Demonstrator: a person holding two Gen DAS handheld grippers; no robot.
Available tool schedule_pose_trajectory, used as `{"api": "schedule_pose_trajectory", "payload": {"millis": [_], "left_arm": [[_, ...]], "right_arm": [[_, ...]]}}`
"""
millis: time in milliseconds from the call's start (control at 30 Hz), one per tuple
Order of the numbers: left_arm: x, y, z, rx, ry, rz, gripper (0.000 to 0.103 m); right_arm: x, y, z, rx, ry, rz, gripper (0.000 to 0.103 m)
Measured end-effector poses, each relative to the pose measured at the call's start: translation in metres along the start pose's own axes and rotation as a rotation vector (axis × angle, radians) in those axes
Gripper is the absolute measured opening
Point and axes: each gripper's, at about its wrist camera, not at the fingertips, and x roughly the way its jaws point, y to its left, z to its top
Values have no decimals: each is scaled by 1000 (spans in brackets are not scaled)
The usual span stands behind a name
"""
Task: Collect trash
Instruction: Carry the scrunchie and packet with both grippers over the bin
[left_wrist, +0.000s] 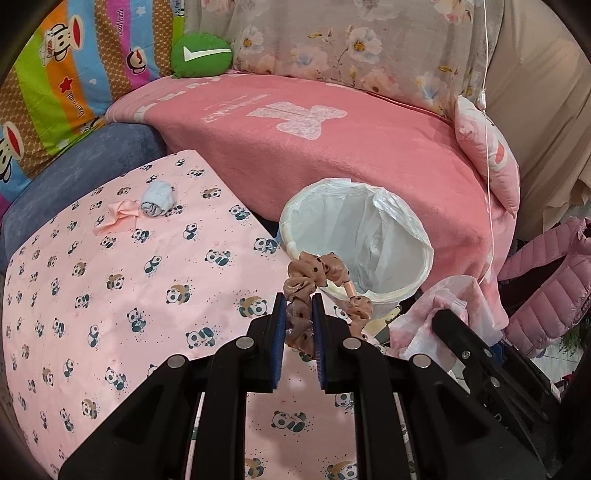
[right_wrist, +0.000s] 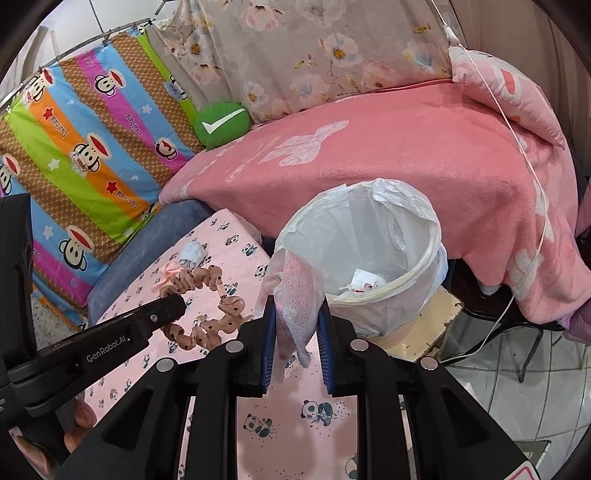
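Your left gripper (left_wrist: 299, 317) is clamped on a tan dotted scrunchie (left_wrist: 314, 275), which hangs off the fingers right by the near rim of the trash bin (left_wrist: 402, 291). Your right gripper (right_wrist: 295, 325) is pinched shut on a pink-and-white wrapper (right_wrist: 297, 284), held up just beside the bin's left edge. The bin has a white liner and a few scraps at the bottom (right_wrist: 364, 282). Back on the panda-print sheet (left_wrist: 110, 314) there's a pale blue wad (left_wrist: 158, 199) touching a pink ribbon scrap (left_wrist: 117, 216).

Left gripper (left_wrist: 299, 314) and right gripper (right_wrist: 297, 321) — both apparently clamped, side by side.
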Motion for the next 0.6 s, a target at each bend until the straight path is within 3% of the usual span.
{"api": "schedule_pose_trajectory", "payload": {"millis": [333,600], "left_arm": [[37,-21,29,55,-2,-16,14],[80,-40,49,108,23,-29,14]], "right_arm": [[13,-22,31,-10,-31,-38,21],[55,-44,64,23,-59,-68,21]]}}
